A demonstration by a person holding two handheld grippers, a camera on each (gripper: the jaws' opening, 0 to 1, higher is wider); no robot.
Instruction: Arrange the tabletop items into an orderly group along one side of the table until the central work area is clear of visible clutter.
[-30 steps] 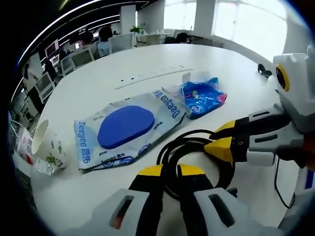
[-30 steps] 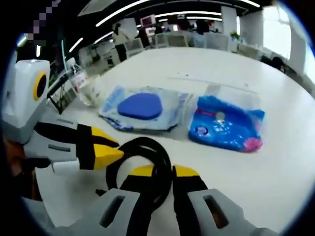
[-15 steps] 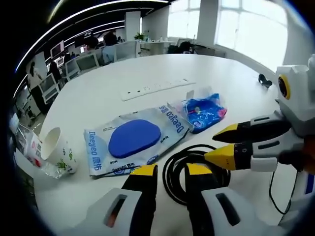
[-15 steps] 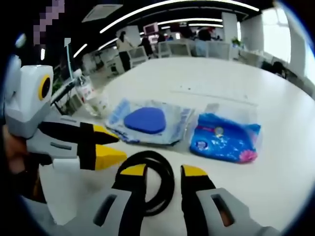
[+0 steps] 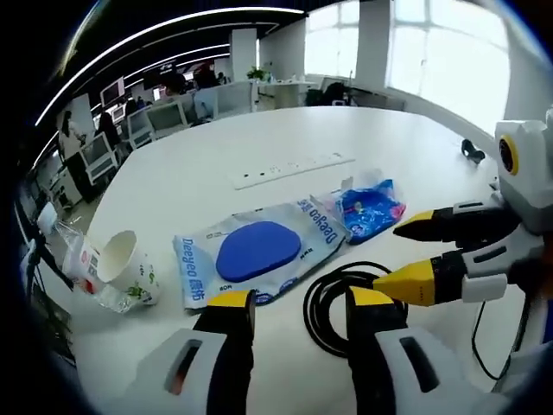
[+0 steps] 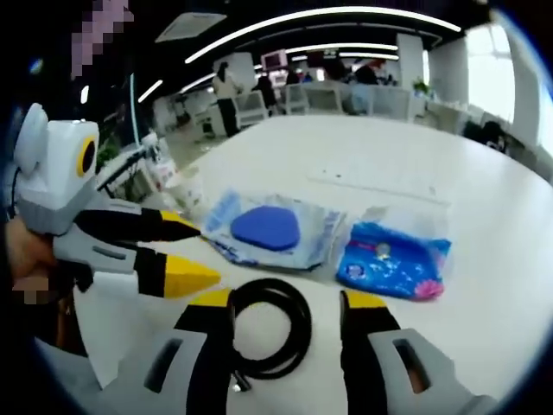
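Observation:
A coiled black cable [image 5: 339, 296] [image 6: 275, 328] lies on the white table [image 5: 216, 156], free of both grippers. Behind it sit a wet-wipes pack with a blue lid [image 5: 257, 252] [image 6: 265, 227] and a blue snack bag [image 5: 369, 206] [image 6: 393, 258]. A paper cup [image 5: 128, 272] lies tipped at the left with crumpled wrappers. My left gripper [image 5: 294, 304] is open, its jaws either side of the coil's near edge; it enters the right gripper view [image 6: 181, 251] from the left. My right gripper [image 6: 285, 304] is open above the coil and shows in the left gripper view [image 5: 413, 255], jaws apart.
A white power strip [image 5: 292, 169] [image 6: 373, 183] lies farther back on the table. A small black object [image 5: 472, 152] sits near the far right edge. A thin black cord [image 5: 484, 333] trails at the right. Desks, chairs and people fill the office beyond.
Both grippers have opened and let go of the black cable, then drawn back and up. The coil now rests on the table.

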